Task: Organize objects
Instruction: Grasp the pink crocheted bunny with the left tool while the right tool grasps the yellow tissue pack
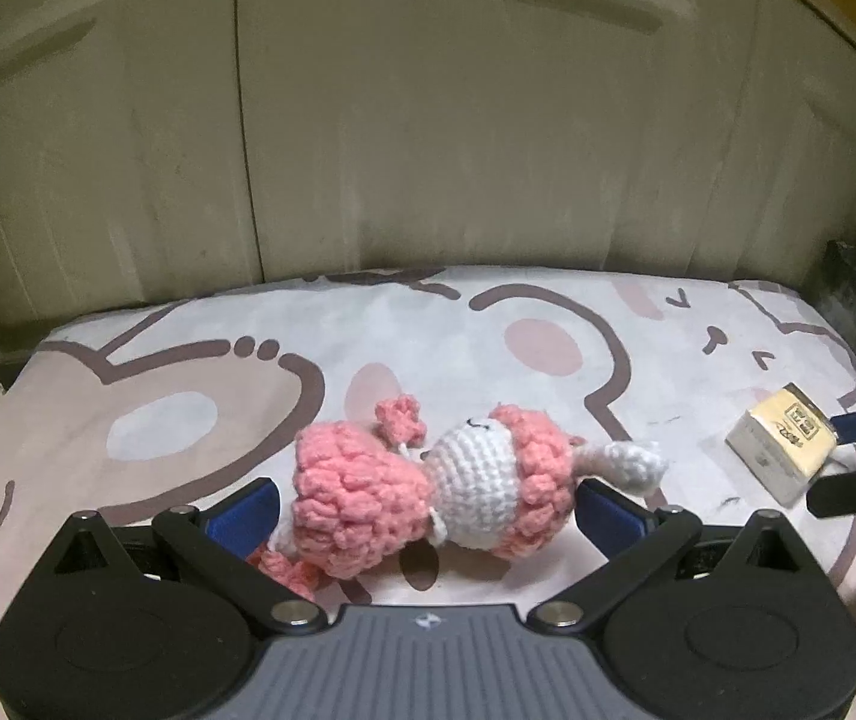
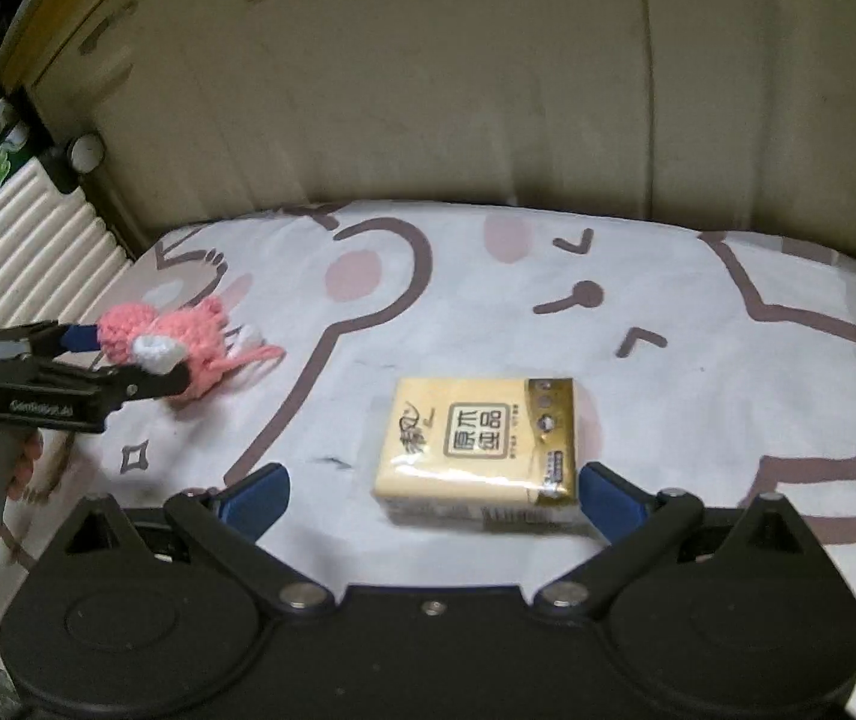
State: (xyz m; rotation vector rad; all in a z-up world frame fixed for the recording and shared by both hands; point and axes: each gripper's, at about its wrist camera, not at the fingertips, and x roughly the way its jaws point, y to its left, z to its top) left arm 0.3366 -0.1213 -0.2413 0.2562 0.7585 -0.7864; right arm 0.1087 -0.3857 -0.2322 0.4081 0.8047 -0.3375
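My left gripper (image 1: 428,504) sits low on the cartoon-print sheet (image 1: 146,372), fingers (image 1: 248,510) spread wide with the pink-and-white crochet doll (image 1: 428,492) lying on its side between them, the pads close to it but whether either one touches I cannot tell. My right gripper (image 2: 431,495) is likewise released, its right pad (image 2: 605,495) right against the yellow tissue pack (image 2: 479,444), its left pad well clear, the pack flat on the sheet. Taking the pack as landmark, the doll lies well off to its left; the beige headboard (image 2: 428,90) stands behind both
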